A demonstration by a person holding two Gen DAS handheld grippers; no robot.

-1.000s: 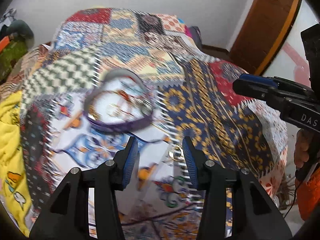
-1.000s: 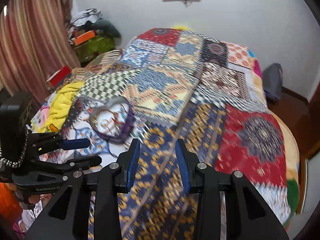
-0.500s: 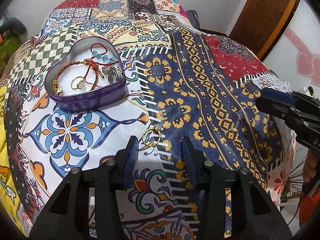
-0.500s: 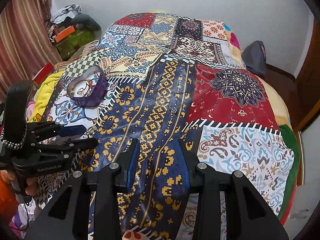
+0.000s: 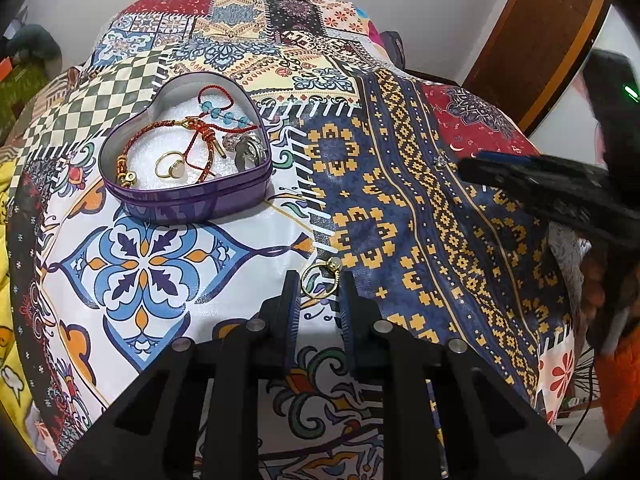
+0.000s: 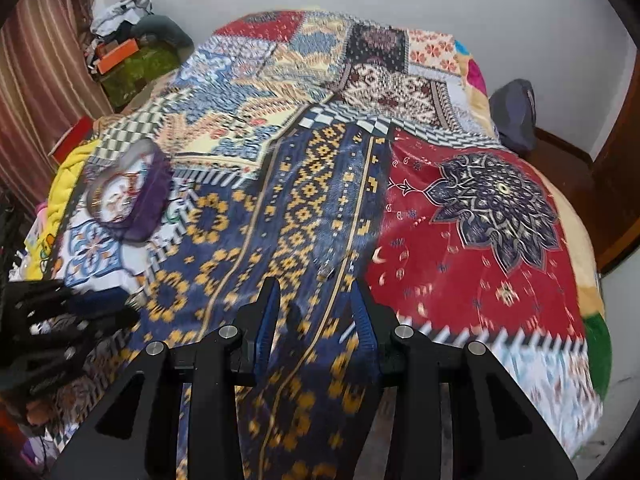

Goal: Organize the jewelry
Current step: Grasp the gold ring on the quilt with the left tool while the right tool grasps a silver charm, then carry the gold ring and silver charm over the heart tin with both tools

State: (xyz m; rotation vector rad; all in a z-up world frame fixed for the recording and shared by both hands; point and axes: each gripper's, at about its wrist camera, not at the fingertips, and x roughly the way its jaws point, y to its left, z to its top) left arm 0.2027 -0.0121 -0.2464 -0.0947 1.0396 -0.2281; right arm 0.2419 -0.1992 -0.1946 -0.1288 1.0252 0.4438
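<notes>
Since half a second before, the left gripper [image 5: 319, 286] had closed in on the gold ring [image 5: 321, 277], its jaws narrowed around it but not visibly clamping. The patchwork bedspread [image 6: 472, 240] ran wide and bare to the right edge. The right gripper [image 6: 315, 296] hung released above a small silver piece [image 6: 325, 269]. The purple heart-shaped tin [image 5: 192, 200] held a red cord bracelet [image 5: 160, 130], blue beads [image 5: 224, 114], a gold ring with a pale stone [image 5: 172, 165] and silver pieces [image 5: 248, 148].

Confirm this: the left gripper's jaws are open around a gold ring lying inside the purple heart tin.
Not quite. The gold ring between the left gripper's open jaws lies on the bedspread, outside the purple heart tin. The left wrist view shows it.
</notes>
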